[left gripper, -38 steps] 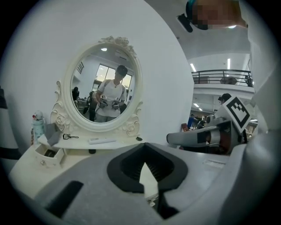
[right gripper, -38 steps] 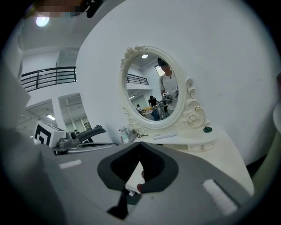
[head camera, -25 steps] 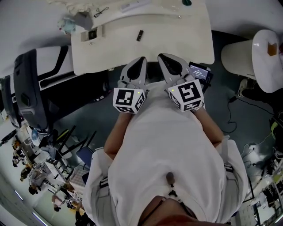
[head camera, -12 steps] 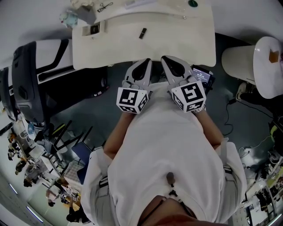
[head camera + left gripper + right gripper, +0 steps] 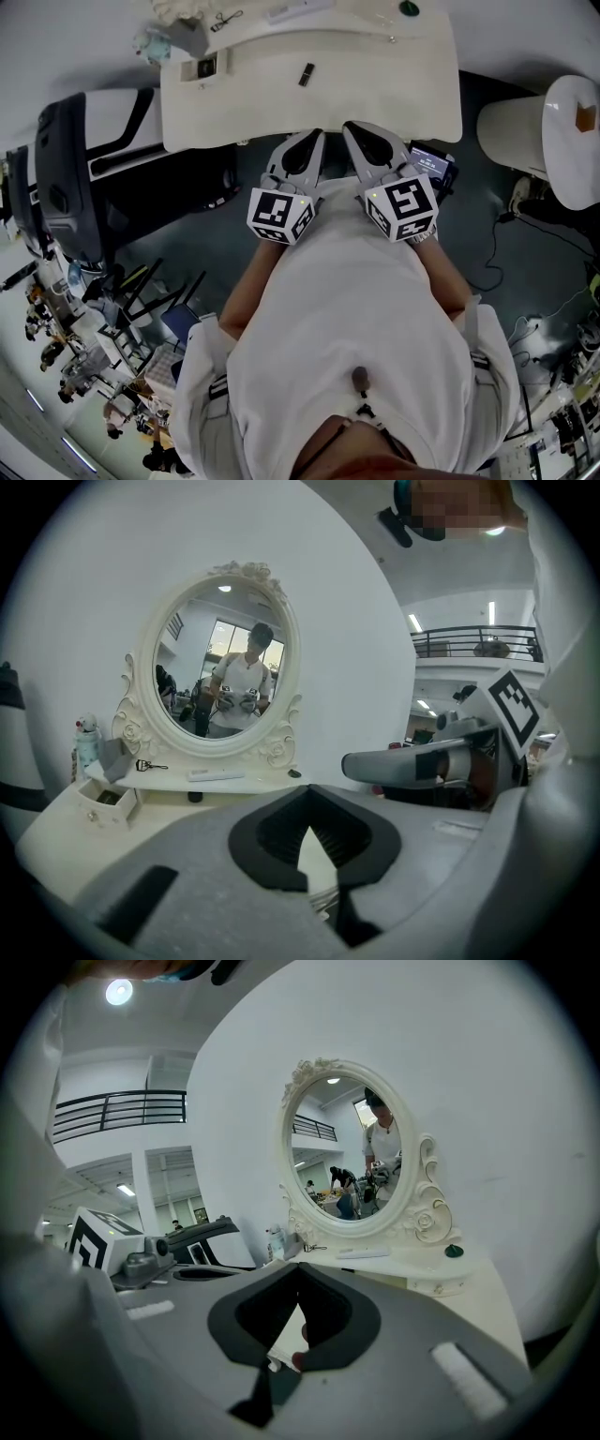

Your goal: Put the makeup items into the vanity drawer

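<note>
**Both tongs closed, side by side at the vanity's near edge; makeup items untouched on top.**

Far left on the vanity table (image 5: 394, 84), a small bottle (image 5: 86, 742) carries a label too small to read. Beside it the small drawer (image 5: 200, 67) stands open, something dark inside. The eyelash curler (image 5: 225, 19) lies behind it, long axis across the table. A dark tube (image 5: 306, 74) sits mid-table, its length running toward the mirror (image 5: 225, 663). A white stick (image 5: 291, 9) lies crosswise under the mirror. The left gripper (image 5: 307, 141) has its jaws closed together on nothing. The right gripper (image 5: 356, 129), just beside it, also meets at the tips. A small reddish bit behind them I cannot identify.
</note>
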Motion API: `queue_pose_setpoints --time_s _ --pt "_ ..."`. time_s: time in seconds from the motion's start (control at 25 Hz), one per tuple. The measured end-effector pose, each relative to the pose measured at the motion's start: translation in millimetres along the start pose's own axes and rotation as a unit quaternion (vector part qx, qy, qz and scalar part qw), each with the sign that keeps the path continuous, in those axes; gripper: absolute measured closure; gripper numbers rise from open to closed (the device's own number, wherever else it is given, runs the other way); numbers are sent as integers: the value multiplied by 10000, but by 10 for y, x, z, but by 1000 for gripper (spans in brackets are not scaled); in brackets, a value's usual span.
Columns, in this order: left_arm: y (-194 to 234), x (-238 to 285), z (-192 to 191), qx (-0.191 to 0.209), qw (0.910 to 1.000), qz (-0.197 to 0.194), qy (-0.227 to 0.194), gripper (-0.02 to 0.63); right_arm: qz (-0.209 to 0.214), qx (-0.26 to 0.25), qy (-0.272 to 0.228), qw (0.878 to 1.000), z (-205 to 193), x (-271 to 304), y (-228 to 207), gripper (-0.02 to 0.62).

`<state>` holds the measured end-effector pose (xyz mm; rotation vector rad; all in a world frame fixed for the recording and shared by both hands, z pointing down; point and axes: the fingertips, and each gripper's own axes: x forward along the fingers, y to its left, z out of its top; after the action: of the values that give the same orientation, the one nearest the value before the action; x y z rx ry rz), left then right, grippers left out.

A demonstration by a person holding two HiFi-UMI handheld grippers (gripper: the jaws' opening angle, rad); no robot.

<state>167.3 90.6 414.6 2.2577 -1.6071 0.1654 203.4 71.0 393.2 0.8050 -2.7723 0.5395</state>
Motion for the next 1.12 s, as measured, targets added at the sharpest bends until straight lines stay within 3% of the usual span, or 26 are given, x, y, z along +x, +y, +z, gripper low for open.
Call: queue_pose_setpoints --time_s 0.12,0.4,0.48,0.64,0.8,1.12 --pt "53 -24 -22 -99 9999 -4 -25 600 -28 -20 50 10000 -27 29 27 590" --pt "242 99 -159 -777 9968 -83 150 586 -294 5 253 9992 -97 24 -52 589" --pt "362 176 -184 -659 9976 14 229 555 -471 136 258 9985 -109 14 -142 589" --pt "707 319 -345 -38 9977 426 535 520 -733 379 327 9961 -162 47 -245 589" --pt "998 531 -604 -63 9932 586 1006 440 -889 545 441 9936 -153 105 -291 589" --pt "1560 1140 -1085 244 9820 671 1750 403 -1627 676 665 9821 -190 173 -470 591"
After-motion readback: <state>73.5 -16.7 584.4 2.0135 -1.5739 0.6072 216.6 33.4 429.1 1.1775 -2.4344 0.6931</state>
